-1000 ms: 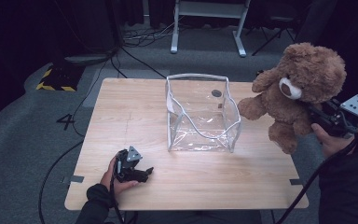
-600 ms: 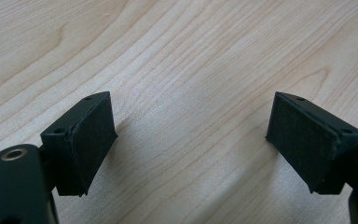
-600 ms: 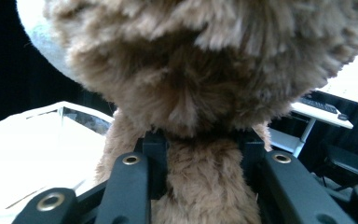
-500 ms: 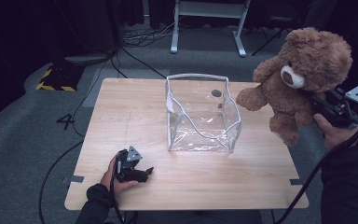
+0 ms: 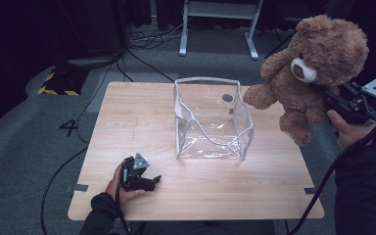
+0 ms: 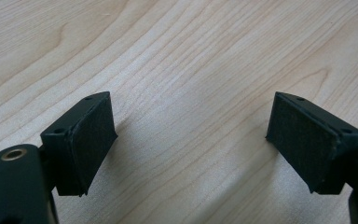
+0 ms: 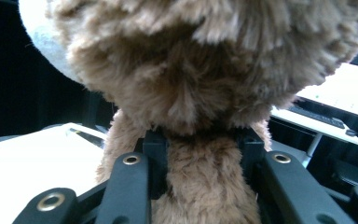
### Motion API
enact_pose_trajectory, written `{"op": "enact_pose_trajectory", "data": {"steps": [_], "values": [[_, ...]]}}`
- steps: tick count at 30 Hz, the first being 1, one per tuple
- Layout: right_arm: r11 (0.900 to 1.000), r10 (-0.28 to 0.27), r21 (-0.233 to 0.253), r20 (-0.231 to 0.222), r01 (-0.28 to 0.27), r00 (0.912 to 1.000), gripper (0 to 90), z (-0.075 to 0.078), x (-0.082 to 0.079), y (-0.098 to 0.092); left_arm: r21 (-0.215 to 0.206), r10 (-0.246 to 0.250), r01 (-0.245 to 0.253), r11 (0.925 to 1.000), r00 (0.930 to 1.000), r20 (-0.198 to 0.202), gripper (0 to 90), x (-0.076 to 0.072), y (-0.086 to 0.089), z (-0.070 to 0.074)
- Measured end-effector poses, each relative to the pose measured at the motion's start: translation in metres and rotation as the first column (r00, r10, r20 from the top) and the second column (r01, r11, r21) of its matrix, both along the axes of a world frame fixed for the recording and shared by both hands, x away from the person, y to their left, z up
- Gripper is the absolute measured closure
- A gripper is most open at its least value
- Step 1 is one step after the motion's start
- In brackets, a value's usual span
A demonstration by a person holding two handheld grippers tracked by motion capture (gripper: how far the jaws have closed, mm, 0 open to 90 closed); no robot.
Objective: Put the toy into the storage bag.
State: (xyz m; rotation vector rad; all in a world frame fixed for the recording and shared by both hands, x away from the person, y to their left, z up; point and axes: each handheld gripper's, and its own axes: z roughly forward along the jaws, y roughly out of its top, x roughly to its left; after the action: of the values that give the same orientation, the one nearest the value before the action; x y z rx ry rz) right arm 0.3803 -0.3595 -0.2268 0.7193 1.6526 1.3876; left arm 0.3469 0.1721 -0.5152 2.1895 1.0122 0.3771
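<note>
While the left tool [image 5: 149, 182] rests spread wide and empty at the worktop's [image 5: 127, 122] lower left, the right tool [image 5: 334, 98] clamps the teddy bear [image 5: 318, 58] aloft at upper right, beside the clear bag [image 5: 210, 122].

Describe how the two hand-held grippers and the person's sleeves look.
Both are black. The left hand-held gripper carries a small grey three-cornered plate, and its flat rectangular pads look matt. The right hand-held gripper has a larger grey plate with dark dots and brass-coloured rivets on its arms. Black cables trail from each. Both sleeves are dark.
</note>
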Motion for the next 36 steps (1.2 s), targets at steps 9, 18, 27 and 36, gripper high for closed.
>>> {"op": "enact_pose_trajectory", "data": {"steps": [9, 18, 27, 36], "values": [[0.999, 0.054, -0.004, 0.015, -0.053, 0.9985, 66.1, 0.005, 0.001, 0.023, 0.000, 0.000, 0.000, 1.0000, 1.0000, 0.000, 15.4, 0.000, 0.000, 0.000], [0.994, 0.106, -0.006, 0.005, -0.106, 0.9944, 66.1, 0.005, 0.007, 0.053, 0.000, -0.001, 0.001, 1.0000, 1.0000, 0.000, 15.4, 0.000, 0.000, 0.000], [0.986, 0.168, -0.023, 0.000, -0.168, 0.9859, 66.1, 0.009, 0.012, 0.089, 0.000, -0.002, 0.002, 1.0000, 1.0000, -0.002, 15.4, 0.000, 0.000, 0.000], [0.974, 0.223, -0.036, -0.020, -0.223, 0.9746, 66.1, 0.007, 0.025, 0.126, 0.001, -0.003, 0.003, 1.0000, 1.0000, -0.002, 15.4, 0.000, 0.000, 0.000]]}}
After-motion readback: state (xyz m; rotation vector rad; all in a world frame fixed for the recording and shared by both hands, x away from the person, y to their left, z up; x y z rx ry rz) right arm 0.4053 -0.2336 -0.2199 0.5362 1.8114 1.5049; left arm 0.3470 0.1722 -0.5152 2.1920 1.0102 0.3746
